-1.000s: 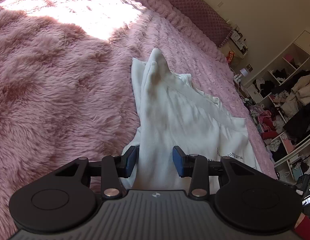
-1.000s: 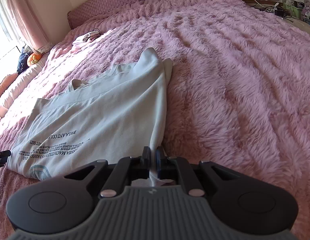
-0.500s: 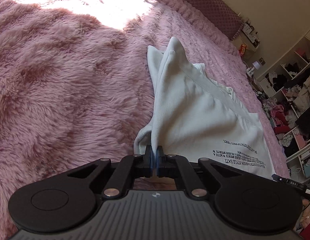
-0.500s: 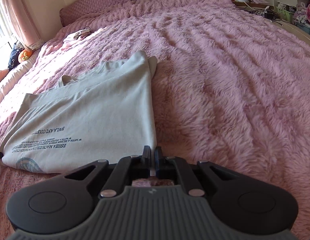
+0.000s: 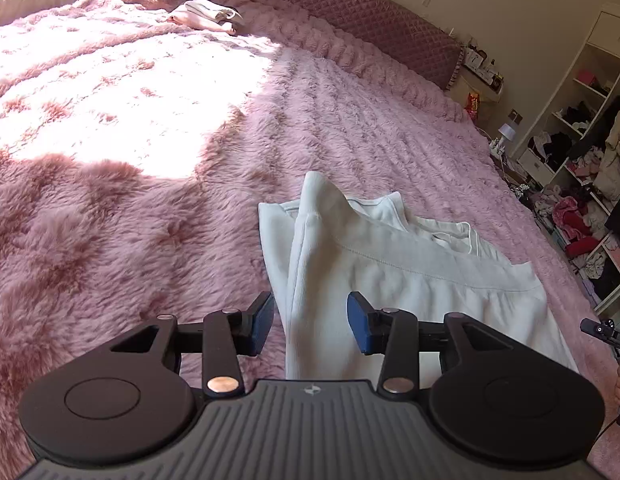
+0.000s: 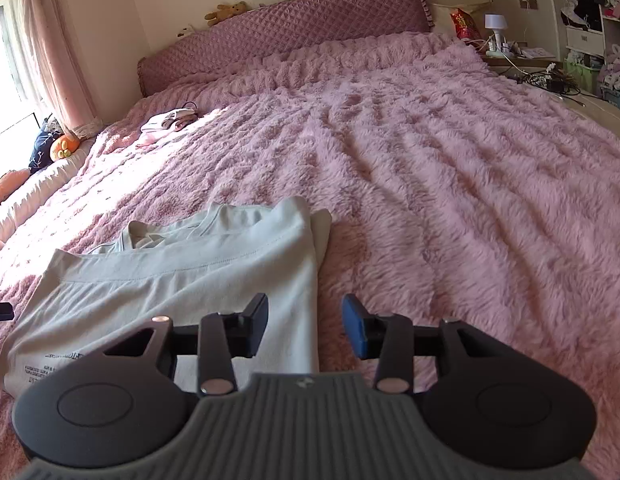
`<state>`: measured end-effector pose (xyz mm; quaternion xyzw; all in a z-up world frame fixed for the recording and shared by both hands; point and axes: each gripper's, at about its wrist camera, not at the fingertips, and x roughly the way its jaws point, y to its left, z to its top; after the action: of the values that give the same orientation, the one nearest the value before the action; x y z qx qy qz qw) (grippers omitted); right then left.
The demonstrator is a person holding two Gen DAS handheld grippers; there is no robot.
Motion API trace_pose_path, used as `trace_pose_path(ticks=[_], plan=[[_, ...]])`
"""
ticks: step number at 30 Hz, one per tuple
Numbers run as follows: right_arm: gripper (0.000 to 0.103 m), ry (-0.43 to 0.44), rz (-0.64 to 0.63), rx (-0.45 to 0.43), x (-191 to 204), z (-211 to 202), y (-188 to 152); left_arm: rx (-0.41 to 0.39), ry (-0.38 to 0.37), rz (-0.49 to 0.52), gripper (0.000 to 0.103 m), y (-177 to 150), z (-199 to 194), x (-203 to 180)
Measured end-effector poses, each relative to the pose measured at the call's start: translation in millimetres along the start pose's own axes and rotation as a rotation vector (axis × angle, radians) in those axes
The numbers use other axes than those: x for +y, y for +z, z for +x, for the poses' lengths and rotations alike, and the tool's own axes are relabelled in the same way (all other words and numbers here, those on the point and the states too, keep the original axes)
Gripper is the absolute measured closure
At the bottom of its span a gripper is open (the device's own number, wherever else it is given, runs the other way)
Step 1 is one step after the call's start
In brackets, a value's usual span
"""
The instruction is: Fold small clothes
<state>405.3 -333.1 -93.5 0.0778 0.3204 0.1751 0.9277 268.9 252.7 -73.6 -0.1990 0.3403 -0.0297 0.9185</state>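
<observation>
On the pink fluffy bedspread, a folded white T-shirt with small dark print, both grippers' jaws opening, unclamped.

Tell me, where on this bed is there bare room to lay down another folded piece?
The pink blanket lies bare from the white shirt to the bed's right edge and up to the quilted headboard. The sunlit patch between the shirt and the small folded clothes is free too. The shelves beside the bed are crowded.

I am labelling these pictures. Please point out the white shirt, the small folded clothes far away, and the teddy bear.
white shirt (image 6: 197, 280), right wrist view, folded upper layer.
small folded clothes (image 6: 167, 121), right wrist view, middle.
teddy bear (image 6: 225, 12), right wrist view, body.
</observation>
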Motion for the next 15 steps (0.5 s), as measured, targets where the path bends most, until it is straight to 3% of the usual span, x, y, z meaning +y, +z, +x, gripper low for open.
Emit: trace_pose_path(ticks=[4,12,14,15], plan=[[0.051,-0.025,-0.074,-0.038,16,50,35,-0.026,0.034,0.037,0.049,22,42,-10],[0.050,-0.069,-0.139,0.004,28,131,59,-0.009,0.025,0.082,0.049,25,79,-19],[0.053,-0.059,-0.147,0.014,30,142,58,-0.017,0.007,0.089,0.052,28,83,-17],[0.073,-0.054,-0.155,0.023,31,146,58,-0.024,0.007,0.099,0.057,30,84,-18]])
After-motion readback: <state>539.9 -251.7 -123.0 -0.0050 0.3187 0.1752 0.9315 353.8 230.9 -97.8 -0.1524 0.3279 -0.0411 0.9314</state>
